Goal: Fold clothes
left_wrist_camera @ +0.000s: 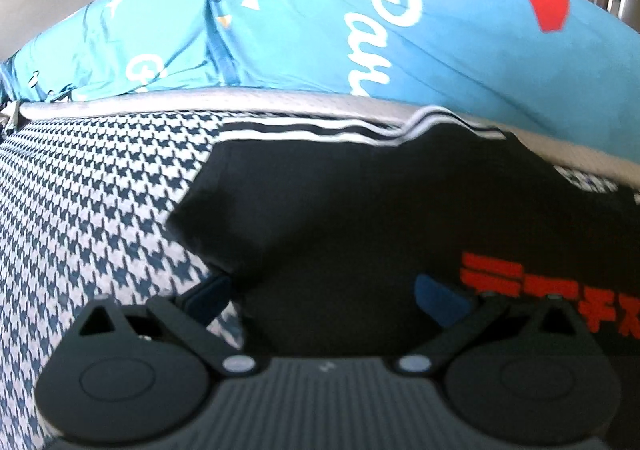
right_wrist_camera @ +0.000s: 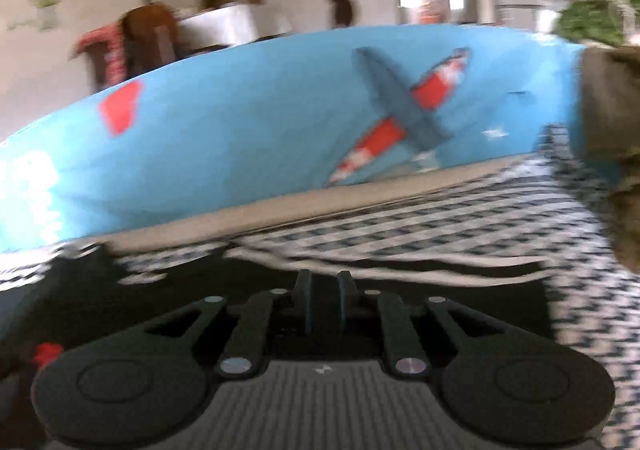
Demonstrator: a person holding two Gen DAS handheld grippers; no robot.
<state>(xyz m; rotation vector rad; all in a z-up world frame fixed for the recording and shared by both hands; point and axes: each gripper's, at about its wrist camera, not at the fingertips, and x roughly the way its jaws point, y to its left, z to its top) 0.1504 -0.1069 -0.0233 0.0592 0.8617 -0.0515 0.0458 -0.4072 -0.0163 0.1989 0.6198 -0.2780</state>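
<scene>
Barely started: black garment (left_wrist_camera: 340, 210) lies flat, unfolded, on the houndstooth bed cover (left_wrist_camera: 100, 210) right ahead of my left tool (left_wrist_camera: 326, 296), spread wide; right tool (right_wrist_camera: 323, 304) nearly clenched, grip unclear.

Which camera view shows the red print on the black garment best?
The left wrist view. There the red print sits sharp on the black garment, beside the open left gripper. The right wrist view is blurred and shows only a small red patch at its lower left edge; whether that is the print cannot be told.
</scene>
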